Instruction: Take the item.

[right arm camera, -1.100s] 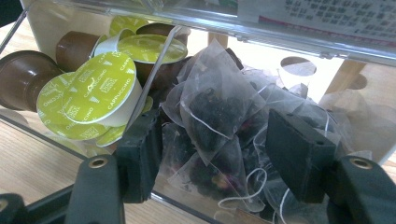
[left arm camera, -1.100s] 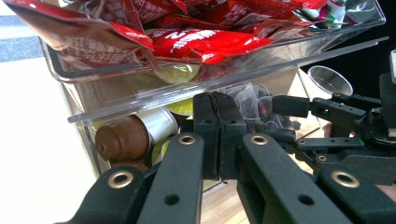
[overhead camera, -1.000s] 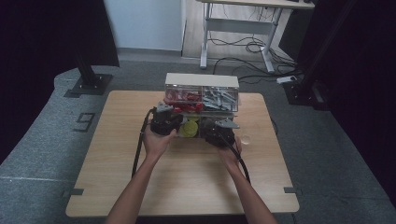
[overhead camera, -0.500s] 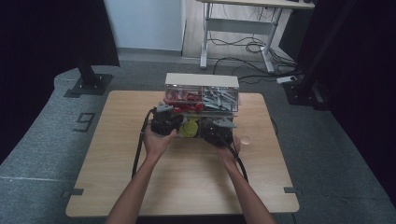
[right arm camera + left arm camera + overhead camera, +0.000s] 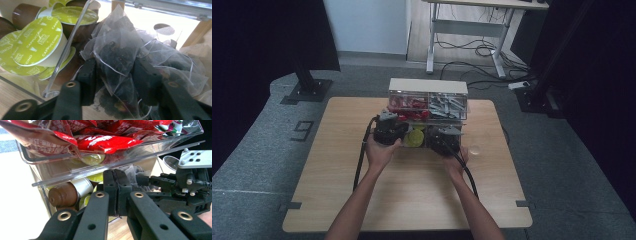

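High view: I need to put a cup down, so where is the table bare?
Bare wood lies left of the left hand, right of the right hand, and across the table's near half. The far middle is crowded by the clear organizer and both grippers.

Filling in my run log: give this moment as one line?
left gripper: shut, empty, at drawer front | right gripper: jaws around tea bag | capsules: beside
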`<state>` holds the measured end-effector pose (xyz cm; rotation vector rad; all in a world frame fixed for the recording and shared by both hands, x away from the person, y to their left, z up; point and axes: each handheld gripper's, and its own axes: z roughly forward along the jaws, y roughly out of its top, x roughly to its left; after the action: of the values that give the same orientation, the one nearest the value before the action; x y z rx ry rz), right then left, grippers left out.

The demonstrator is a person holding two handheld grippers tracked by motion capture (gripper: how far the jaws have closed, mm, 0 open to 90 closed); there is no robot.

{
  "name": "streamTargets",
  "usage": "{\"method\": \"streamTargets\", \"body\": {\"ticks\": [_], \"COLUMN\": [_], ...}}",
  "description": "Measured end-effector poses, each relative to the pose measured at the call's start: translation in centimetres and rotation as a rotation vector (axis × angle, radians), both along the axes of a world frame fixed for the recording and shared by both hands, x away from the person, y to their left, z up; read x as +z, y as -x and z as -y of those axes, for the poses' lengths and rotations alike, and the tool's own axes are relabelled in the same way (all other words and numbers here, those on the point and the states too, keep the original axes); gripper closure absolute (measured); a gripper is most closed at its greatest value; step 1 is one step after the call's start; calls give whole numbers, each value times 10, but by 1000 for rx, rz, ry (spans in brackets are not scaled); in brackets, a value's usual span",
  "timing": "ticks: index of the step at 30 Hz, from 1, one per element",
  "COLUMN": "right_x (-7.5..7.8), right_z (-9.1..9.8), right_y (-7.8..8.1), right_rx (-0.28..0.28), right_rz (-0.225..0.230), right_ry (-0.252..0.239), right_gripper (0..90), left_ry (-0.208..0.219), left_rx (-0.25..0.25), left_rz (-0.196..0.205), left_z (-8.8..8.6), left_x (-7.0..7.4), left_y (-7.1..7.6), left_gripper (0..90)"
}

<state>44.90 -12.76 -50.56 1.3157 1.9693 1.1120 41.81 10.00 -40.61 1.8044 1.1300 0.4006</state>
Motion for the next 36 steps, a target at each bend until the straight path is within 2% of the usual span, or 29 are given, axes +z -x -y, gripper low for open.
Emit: {"method": "streamTargets", "body": {"ticks": [11, 19, 29, 36], "right_x": [-1, 1, 12, 18], "right_z": [7, 11, 13, 18], "right_y": [2, 4, 13, 18], "right_rx": [37, 48, 69, 84], "right_rz": [31, 42, 77, 86], "right_ry": [-37, -48, -78, -76], "right_gripper": [669, 678, 682, 687], "left_ry": [4, 8, 12, 14], "left_rx": [-3, -2, 4, 5], "left_rz": [-2, -3, -4, -4], "left_z": [-1, -2, -3, -3], "left_x": [-1, -2, -1, -1], "left_y": [1, 1, 1, 1], "left_gripper": [883, 880, 879, 878]}}
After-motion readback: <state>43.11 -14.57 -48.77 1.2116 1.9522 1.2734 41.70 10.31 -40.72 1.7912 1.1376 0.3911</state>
